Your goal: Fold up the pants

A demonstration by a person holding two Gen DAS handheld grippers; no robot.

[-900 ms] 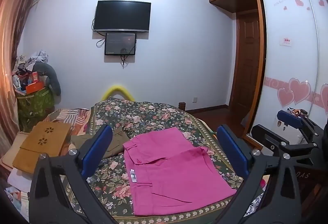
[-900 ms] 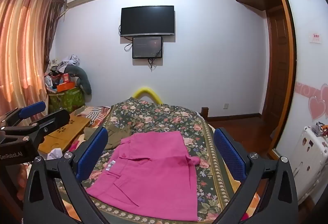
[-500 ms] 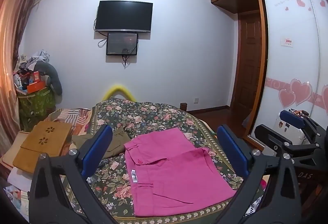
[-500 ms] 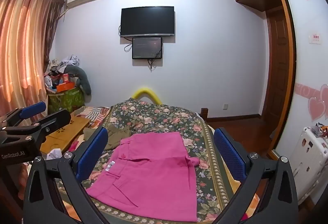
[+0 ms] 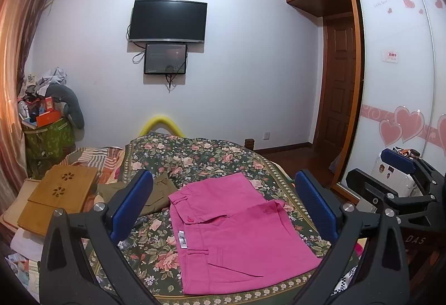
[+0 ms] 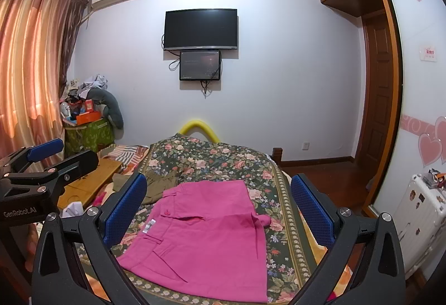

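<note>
Pink pants (image 5: 234, 232) lie folded flat on the floral bedspread (image 5: 195, 154), also in the right wrist view (image 6: 206, 238). A white tag shows near the waistband. My left gripper (image 5: 223, 207) is open and empty, held above and in front of the pants. My right gripper (image 6: 218, 207) is open and empty, also above the pants without touching. The right gripper shows at the right of the left view (image 5: 401, 173); the left gripper shows at the left of the right view (image 6: 41, 162).
An olive garment (image 5: 156, 193) lies left of the pink pants. A wooden lap tray (image 5: 55, 190) sits on the bed's left side. A green basket with clutter (image 5: 47, 137) stands in the corner. A white suitcase (image 6: 418, 218) and wardrobe are at right.
Both grippers have barely shifted; the left view drifted slightly. The pants have not moved.
</note>
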